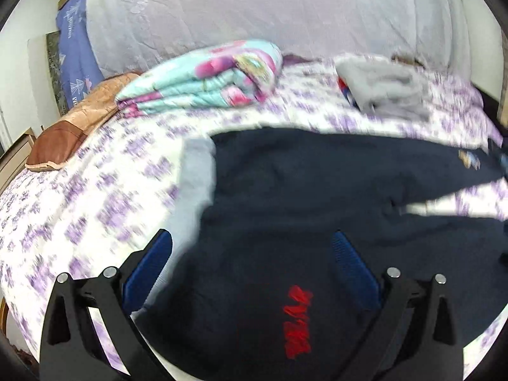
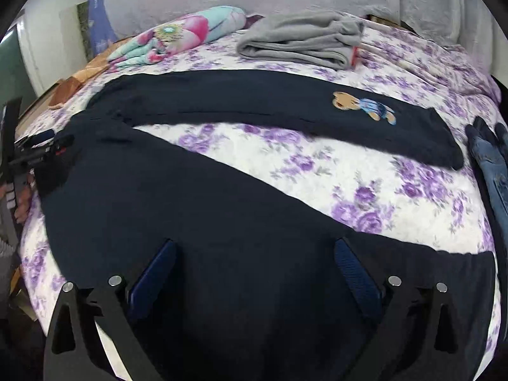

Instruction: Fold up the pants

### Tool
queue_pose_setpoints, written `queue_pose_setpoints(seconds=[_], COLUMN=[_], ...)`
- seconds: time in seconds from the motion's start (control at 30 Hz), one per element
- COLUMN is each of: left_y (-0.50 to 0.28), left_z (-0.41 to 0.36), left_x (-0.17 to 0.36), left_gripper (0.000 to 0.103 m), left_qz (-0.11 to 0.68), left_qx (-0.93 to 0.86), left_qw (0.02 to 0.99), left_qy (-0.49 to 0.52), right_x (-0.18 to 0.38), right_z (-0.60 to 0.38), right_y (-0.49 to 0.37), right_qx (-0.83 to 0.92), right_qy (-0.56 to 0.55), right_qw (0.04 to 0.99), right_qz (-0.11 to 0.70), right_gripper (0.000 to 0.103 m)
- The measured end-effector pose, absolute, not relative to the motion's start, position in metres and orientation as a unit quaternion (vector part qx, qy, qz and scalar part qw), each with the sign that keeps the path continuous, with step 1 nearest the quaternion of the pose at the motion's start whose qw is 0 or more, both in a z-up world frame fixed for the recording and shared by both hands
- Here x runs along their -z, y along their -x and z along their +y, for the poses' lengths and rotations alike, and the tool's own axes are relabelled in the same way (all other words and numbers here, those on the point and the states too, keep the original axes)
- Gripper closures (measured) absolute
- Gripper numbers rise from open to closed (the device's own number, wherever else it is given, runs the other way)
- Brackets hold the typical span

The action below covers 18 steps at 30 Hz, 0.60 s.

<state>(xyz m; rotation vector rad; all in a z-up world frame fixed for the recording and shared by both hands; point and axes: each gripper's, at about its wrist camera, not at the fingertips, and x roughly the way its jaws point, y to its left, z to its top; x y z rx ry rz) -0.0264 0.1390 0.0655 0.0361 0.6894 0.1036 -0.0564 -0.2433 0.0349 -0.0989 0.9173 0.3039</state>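
Dark navy pants (image 2: 197, 197) lie spread on a bed with a purple-flowered sheet (image 2: 285, 165), their two legs splayed apart in a V. The far leg carries a bear patch (image 2: 365, 104). In the left wrist view the waist end of the pants (image 1: 301, 190) shows red lettering (image 1: 297, 320) and a grey lining at its left edge. My left gripper (image 1: 252, 247) hovers open above that waist end, nothing between its blue pads. My right gripper (image 2: 255, 254) stands open over the near leg, holding nothing. The left gripper (image 2: 38, 149) also shows at the left edge of the right wrist view.
A folded floral quilt (image 1: 206, 76) and a folded grey garment (image 2: 301, 44) lie at the back of the bed. A brown cushion (image 1: 66, 133) sits at the far left. Blue jeans (image 2: 489, 165) rest at the right edge. A pale headboard cover (image 1: 270, 9) rises behind.
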Motion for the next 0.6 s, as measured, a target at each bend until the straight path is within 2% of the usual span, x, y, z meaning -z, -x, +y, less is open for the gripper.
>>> queue_pose_setpoints(seconds=[0.17,0.37,0.43,0.6], left_y=[-0.002,-0.056,-0.074,-0.122], left_z=[0.209,0.266,0.266,0.255], left_x=[-0.093,-0.076,-0.068,-0.052], left_gripper=[0.004,0.004,0.004,0.004], left_qz=[0.323,0.345,0.356,0.404], left_qx=[-0.047,-0.005,-0.005,-0.027], left_qw=[0.941,0.903,0.898,0.892], left_qy=[0.093,0.255,0.261,0.2], right_x=[-0.045,-0.071,-0.074,-0.078], right_z=[-0.247,-0.262,-0.267,-0.273], right_y=[0.061,0.052,0.044,0.024], right_qx=[-0.165,-0.193,-0.191,-0.195], right_qy=[0.043,0.002,-0.014,-0.043], right_qw=[0.891,0.905,0.906,0.904], right_qz=[0.42,0.378,0.377,0.378], right_gripper=[0.003,0.003,0.003,0.003])
